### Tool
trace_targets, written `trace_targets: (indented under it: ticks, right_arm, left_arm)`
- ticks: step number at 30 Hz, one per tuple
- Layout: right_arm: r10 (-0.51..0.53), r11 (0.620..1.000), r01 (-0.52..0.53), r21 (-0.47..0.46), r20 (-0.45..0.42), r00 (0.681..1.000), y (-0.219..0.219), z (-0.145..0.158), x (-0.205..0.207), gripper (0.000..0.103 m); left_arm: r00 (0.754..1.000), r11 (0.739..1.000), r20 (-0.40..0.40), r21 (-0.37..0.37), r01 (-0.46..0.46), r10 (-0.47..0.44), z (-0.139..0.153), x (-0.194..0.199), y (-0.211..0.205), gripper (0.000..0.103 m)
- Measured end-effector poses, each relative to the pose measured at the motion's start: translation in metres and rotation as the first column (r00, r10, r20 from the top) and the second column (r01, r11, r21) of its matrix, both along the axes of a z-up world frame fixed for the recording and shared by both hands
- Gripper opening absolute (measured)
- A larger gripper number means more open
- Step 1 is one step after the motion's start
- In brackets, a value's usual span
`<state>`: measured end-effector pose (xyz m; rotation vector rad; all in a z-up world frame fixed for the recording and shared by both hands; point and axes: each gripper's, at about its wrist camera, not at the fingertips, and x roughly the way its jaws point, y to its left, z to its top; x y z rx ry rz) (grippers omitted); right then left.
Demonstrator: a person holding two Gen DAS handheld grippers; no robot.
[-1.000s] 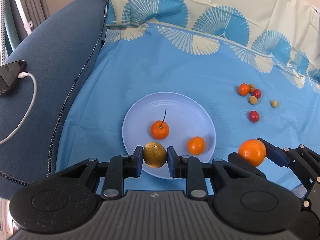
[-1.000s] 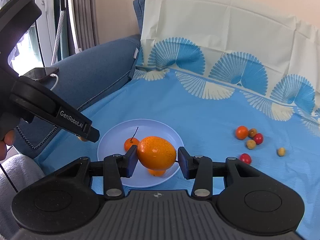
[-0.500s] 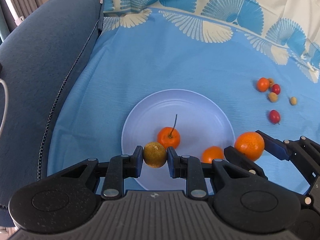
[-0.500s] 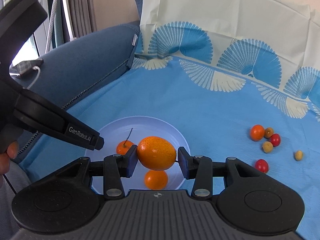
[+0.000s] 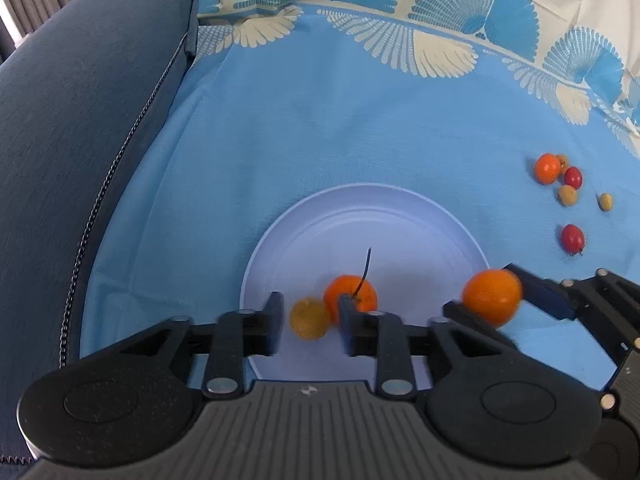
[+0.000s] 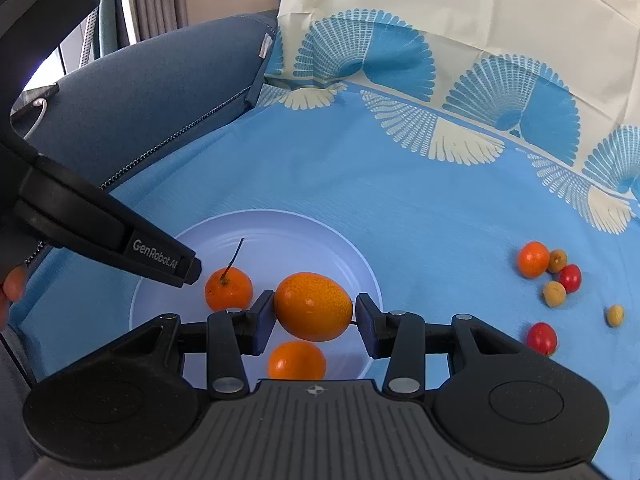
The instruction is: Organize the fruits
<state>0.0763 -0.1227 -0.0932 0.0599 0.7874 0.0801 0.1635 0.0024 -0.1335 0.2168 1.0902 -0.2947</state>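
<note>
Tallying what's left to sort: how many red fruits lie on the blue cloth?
2. One red fruit sits in the cluster right of the plate; the other lies alone, nearer the camera. None looks hidden.

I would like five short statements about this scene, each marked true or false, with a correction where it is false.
1. The right gripper holds a large orange between its fingers. True.
2. The left gripper is clamped tight on the yellowish-brown fruit. False: its jaws have just been opening, and a gap shows beside the fruit.
3. A small orange with a long stem lies on the plate. True.
4. The plate is dark green. False: it is pale blue.
5. Several small red, orange and tan fruits lie on the blue cloth, off the plate. True.
</note>
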Motion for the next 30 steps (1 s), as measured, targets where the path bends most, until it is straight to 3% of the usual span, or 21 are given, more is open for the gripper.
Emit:
trace_targets:
  ticks: [1, 2, 3, 6, 9, 18, 30]
  right_arm:
    - [0.015, 1.000, -0.015, 0.006, -0.002, 1.000, 0.000, 0.000, 0.000, 0.046]
    - [0.030, 0.999, -0.030, 0.011, 0.000, 1.000, 0.000, 0.001, 0.001, 0.052]
    - [0.043, 0.999, -0.043, 0.010, 0.009, 0.999, 0.001, 0.004, 0.000, 0.064]
    - [0.052, 0.998, -0.051, -0.030, 0.057, 0.997, 0.005, 0.014, -0.008, 0.084]
    - [0.051, 0.998, -0.047, -0.052, 0.068, 0.996, 0.006, 0.024, -0.023, 0.090]
    - [-0.098, 0.995, 0.097, 0.019, 0.037, 0.994, 0.001, 0.055, -0.096, 0.096]
    - [-0.165, 0.986, 0.163, 0.023, 0.117, 0.979, 0.010, 0.087, -0.176, 0.099]
  left_arm:
    - [1.000, 1.000, 0.009, -0.004, -0.005, 0.005, 0.002, 0.001, 0.001, 0.083]
    - [0.999, 1.000, 0.030, -0.014, -0.012, 0.013, 0.006, -0.001, 0.003, 0.097]
    - [0.998, 1.000, 0.053, -0.026, -0.016, 0.017, 0.011, -0.003, 0.005, 0.099]
    - [0.998, 1.000, 0.070, -0.030, 0.002, 0.001, 0.023, -0.011, 0.011, 0.100]
    - [0.998, 1.000, 0.069, -0.022, -0.013, 0.014, 0.032, -0.026, 0.020, 0.101]
    - [0.995, 0.997, 0.072, -0.043, -0.062, 0.065, 0.059, -0.091, 0.050, 0.101]
    - [0.984, 0.997, 0.169, -0.058, -0.043, 0.053, 0.101, -0.166, 0.055, 0.101]
